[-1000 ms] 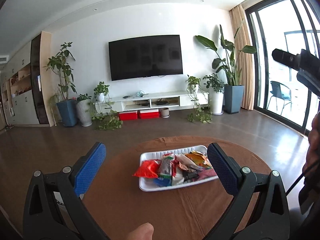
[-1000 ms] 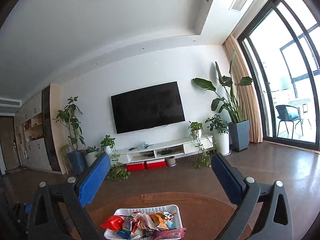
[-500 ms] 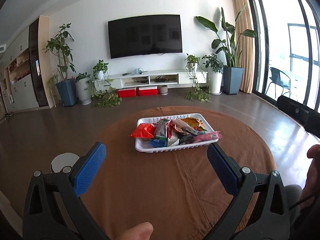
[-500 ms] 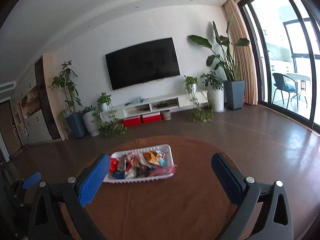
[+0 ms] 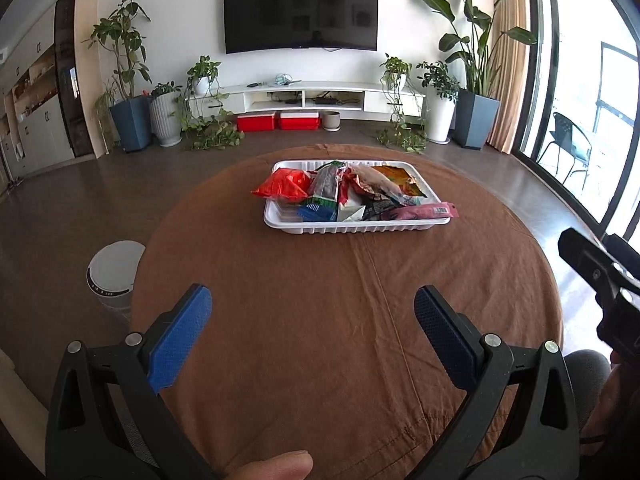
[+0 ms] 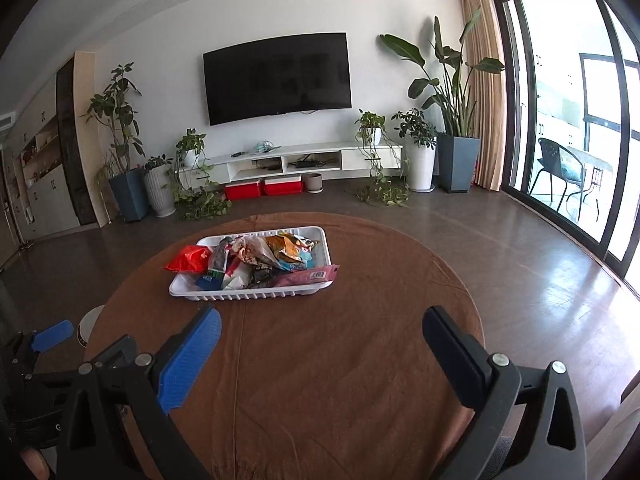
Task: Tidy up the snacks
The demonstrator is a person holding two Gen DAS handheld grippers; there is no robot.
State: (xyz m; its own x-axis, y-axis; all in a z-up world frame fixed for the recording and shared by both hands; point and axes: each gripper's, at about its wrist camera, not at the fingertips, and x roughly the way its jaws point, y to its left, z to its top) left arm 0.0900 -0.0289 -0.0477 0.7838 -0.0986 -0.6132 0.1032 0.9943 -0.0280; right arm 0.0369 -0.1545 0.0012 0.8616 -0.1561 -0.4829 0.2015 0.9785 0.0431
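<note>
Both tongs (image 5: pixel 312 322) (image 6: pixel 320 340) wide apart, bare cloth (image 5: pixel 340 340) short of snack tray (image 5: pixel 356 229).

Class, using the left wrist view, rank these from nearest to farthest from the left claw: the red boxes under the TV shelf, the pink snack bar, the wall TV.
1. Pink snack bar, at the tray's near right corner, ahead of the left claw.
2. Red boxes, on the floor beyond the table.
3. Wall TV, on the far wall.
</note>
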